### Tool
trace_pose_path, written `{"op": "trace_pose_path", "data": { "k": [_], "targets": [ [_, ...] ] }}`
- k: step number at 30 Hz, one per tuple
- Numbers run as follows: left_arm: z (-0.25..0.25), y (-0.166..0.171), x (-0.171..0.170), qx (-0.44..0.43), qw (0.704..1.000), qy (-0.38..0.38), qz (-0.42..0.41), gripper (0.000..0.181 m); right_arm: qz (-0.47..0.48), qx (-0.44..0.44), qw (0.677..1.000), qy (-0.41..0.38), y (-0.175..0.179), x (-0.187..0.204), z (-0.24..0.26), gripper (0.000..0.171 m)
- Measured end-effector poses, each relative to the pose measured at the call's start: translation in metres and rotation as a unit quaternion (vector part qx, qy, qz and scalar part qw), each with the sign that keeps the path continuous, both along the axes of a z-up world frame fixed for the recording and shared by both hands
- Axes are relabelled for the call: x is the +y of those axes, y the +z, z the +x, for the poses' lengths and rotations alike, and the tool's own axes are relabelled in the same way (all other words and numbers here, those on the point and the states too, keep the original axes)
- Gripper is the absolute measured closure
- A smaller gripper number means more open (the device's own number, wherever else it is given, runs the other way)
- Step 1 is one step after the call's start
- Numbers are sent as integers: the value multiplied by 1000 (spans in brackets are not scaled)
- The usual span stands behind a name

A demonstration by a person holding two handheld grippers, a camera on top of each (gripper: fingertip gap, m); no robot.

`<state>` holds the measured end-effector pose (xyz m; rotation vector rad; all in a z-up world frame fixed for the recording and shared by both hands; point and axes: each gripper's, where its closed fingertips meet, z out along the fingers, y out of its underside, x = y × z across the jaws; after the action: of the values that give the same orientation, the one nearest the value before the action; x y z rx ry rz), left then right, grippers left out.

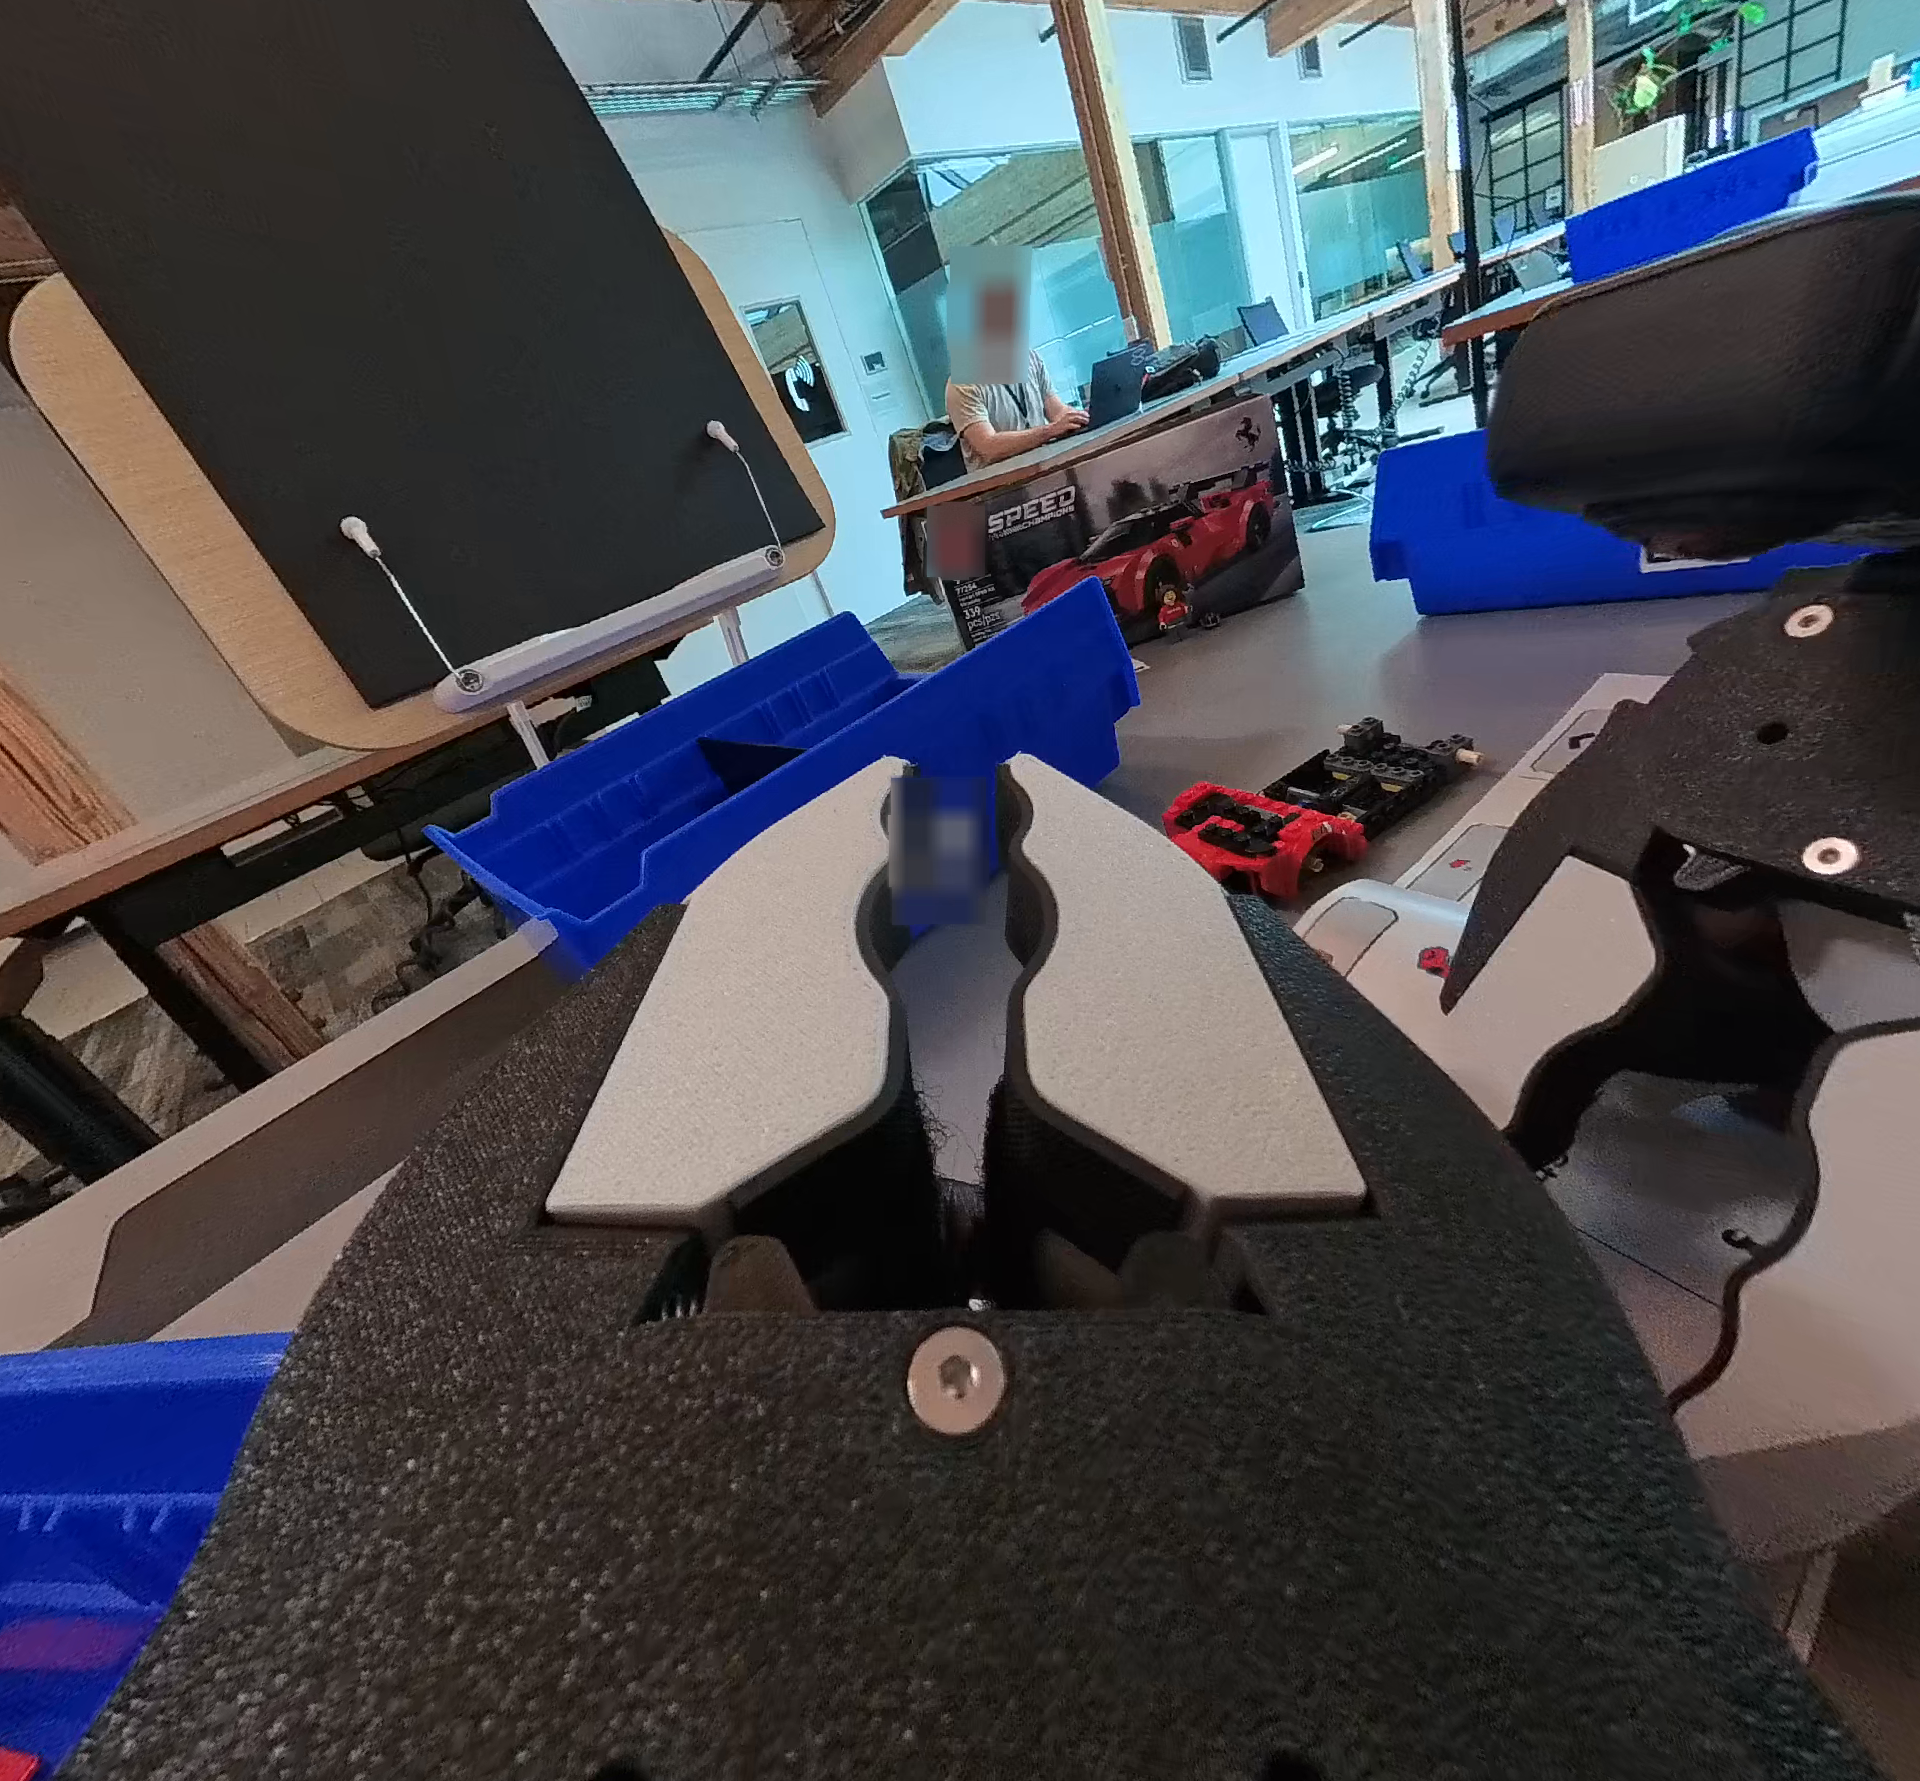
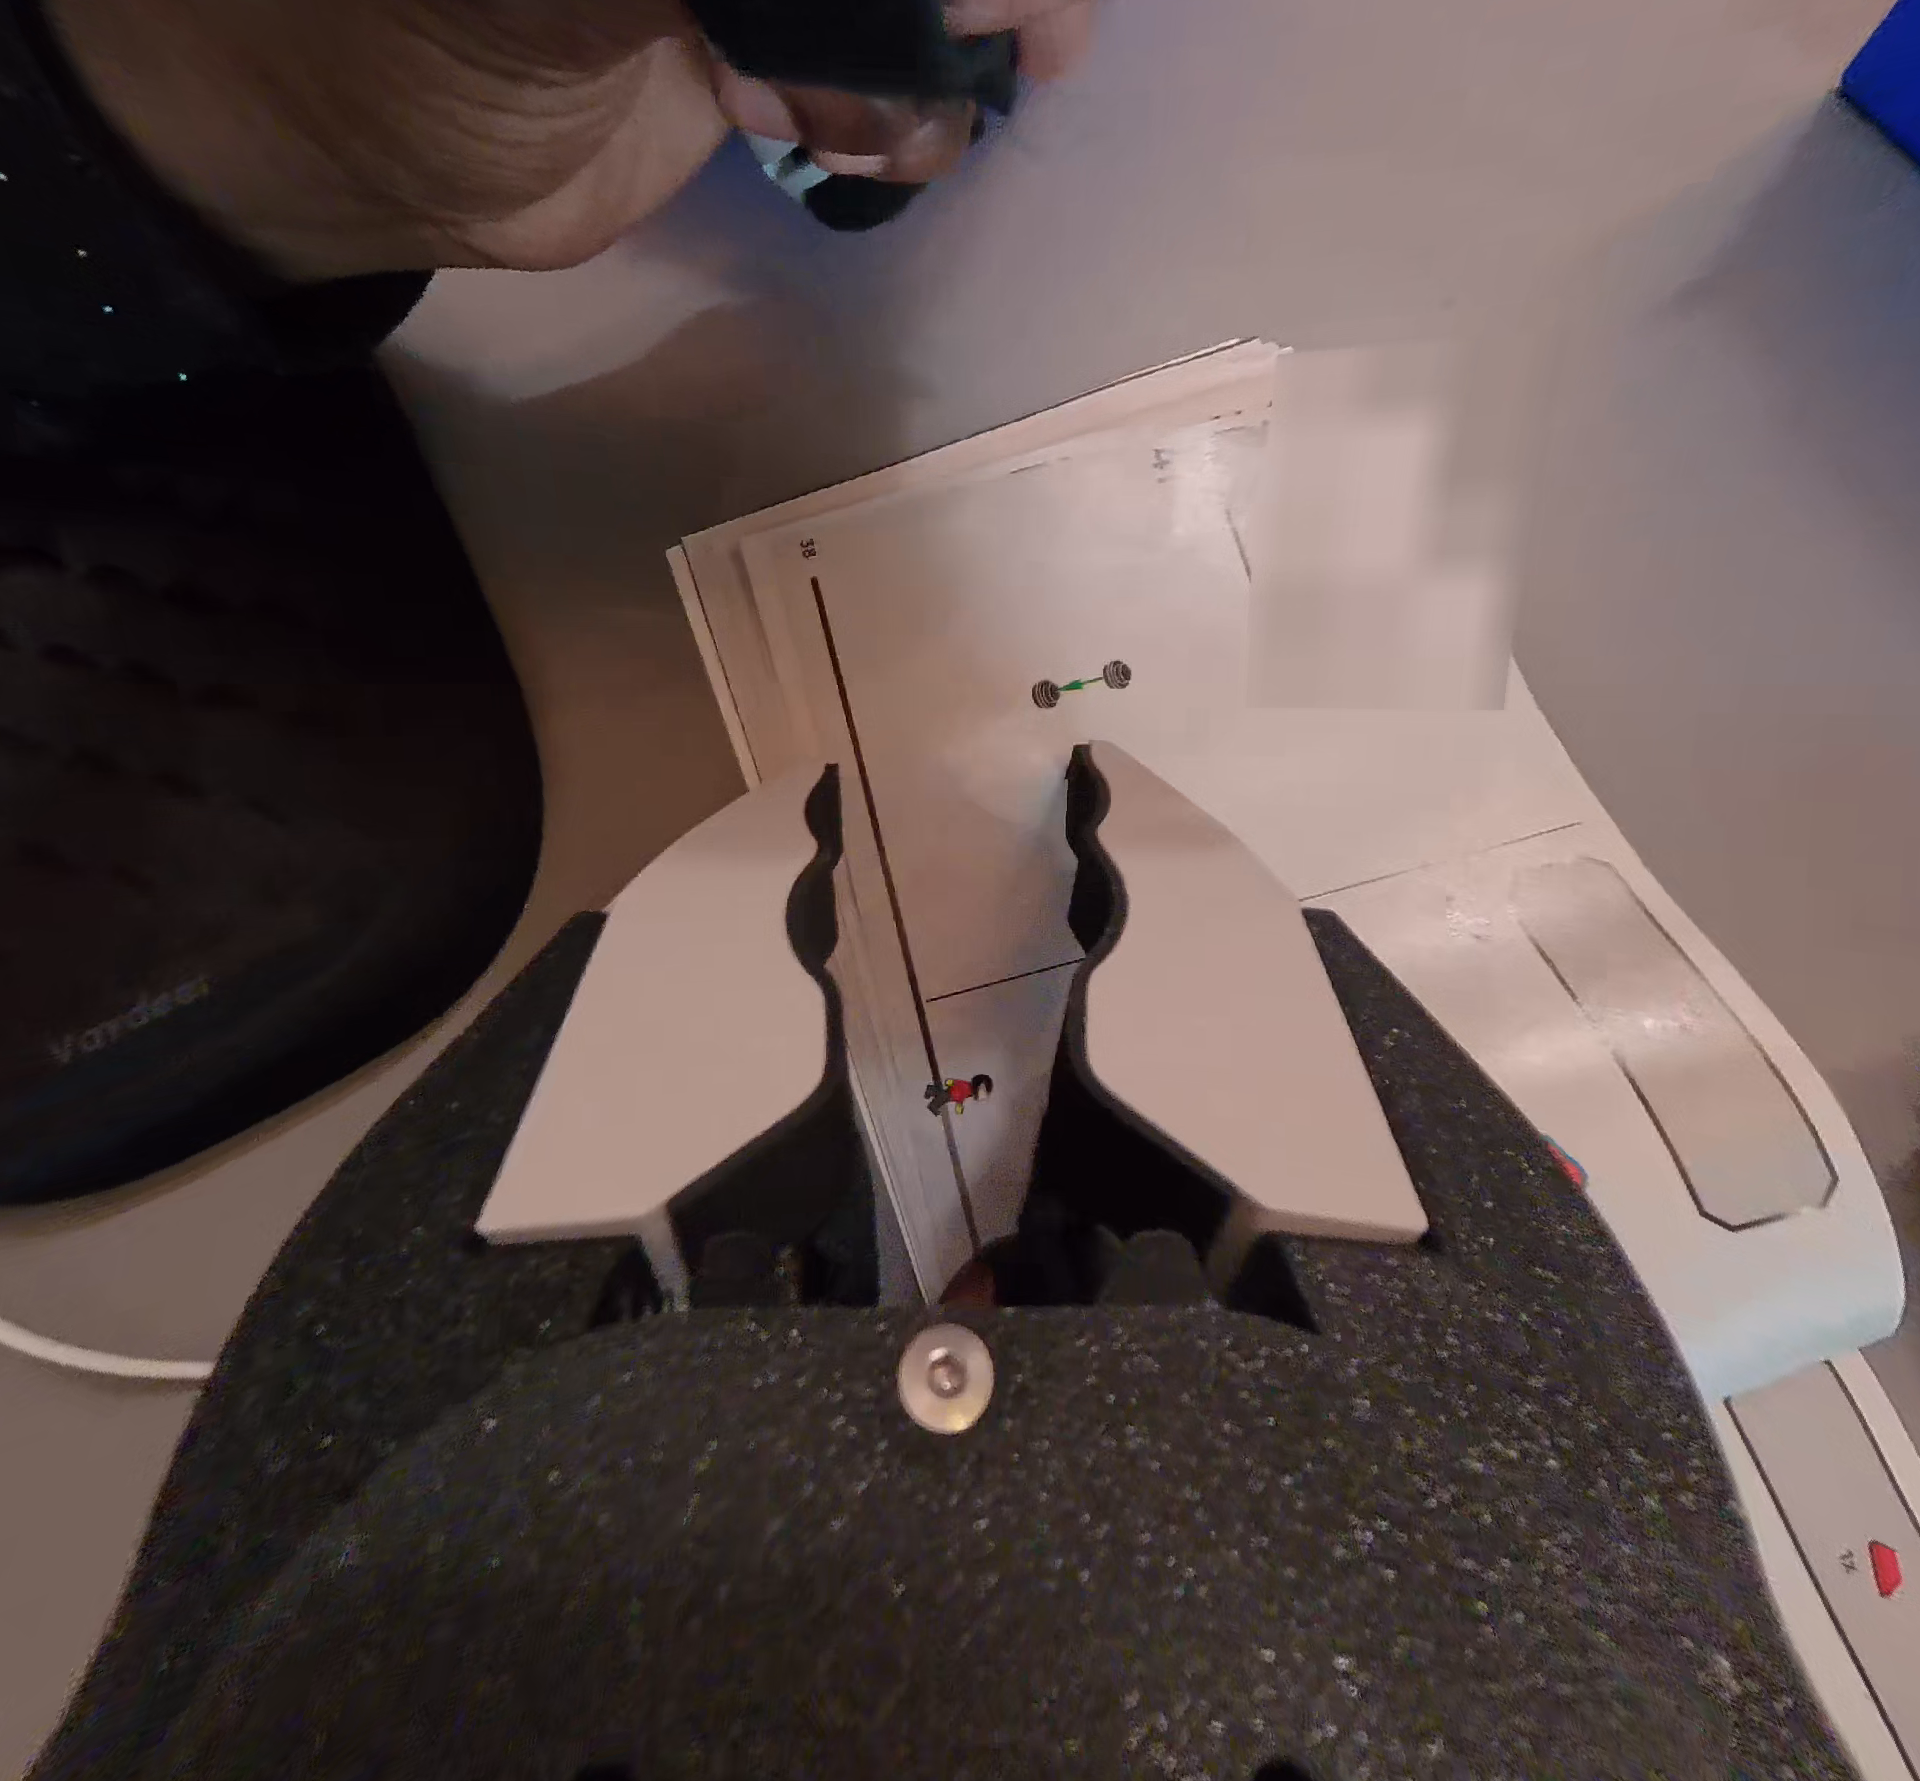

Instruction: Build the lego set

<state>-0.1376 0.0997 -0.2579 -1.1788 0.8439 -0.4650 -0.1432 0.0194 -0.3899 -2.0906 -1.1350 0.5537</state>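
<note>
A partly built lego car lies on the grey table: a red section (image 1: 1257,832) and a black chassis (image 1: 1371,775) side by side. An open instruction booklet (image 2: 1039,609) lies on the table and also shows in the left wrist view (image 1: 1455,858). My right gripper (image 2: 954,765) is open and empty, pointing down at the booklet, with the page's left edge showing between its fingers. It also shows at the right of the left wrist view (image 1: 1496,1035). My left gripper (image 1: 951,775) is open by a narrow gap and empty, low over the table and well short of the car.
A blue bin (image 1: 727,796) stands just beyond my left gripper, another blue bin (image 1: 1507,536) at the back right, and a third (image 1: 104,1523) at the near left. The lego box (image 1: 1143,526) stands behind. A hand (image 2: 364,69) and a dark object (image 2: 208,744) fill the right view's left side. Spacing between my two grippers at the tips: around 15 centimetres.
</note>
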Motion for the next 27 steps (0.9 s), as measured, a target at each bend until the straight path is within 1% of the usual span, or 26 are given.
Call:
{"op": "trace_pose_path", "data": {
  "k": [3,6,10,11,13,14,15,17,18,20,24,27],
  "targets": [
    [0,0,0,0,1000,0,0,168,1,-1,1000,-7,0,1,1,130],
    [0,0,0,0,1000,0,-1,168,-9,5,1000,-29,0,7,4,147],
    [0,0,0,0,1000,0,-1,168,-5,4,1000,-21,0,4,3,159],
    [0,0,0,0,1000,0,0,168,-5,4,1000,-20,1,5,3,156],
    [0,0,0,0,1000,0,-1,168,-19,17,1000,-4,1,0,-1,128],
    [0,0,0,0,1000,0,-1,168,-18,18,1000,-3,1,0,-1,121],
    [0,0,0,1,1000,-1,-1,168,-15,14,1000,-4,1,1,-1,121],
    [1,-1,0,2,1000,-1,-1,168,-2,3,1000,-12,0,3,0,128],
    [1,-1,0,2,1000,-1,-1,168,1,1,1000,-11,0,3,0,127],
    [1,-1,0,2,1000,-1,-2,168,-1,2,1000,-10,0,3,0,117],
    [1,-1,0,2,1000,-1,-2,168,9,-8,1000,-27,0,7,3,104],
    [1,-1,0,1,1000,-1,-2,168,9,14,999,-38,5,9,3,101]
  ]
}}
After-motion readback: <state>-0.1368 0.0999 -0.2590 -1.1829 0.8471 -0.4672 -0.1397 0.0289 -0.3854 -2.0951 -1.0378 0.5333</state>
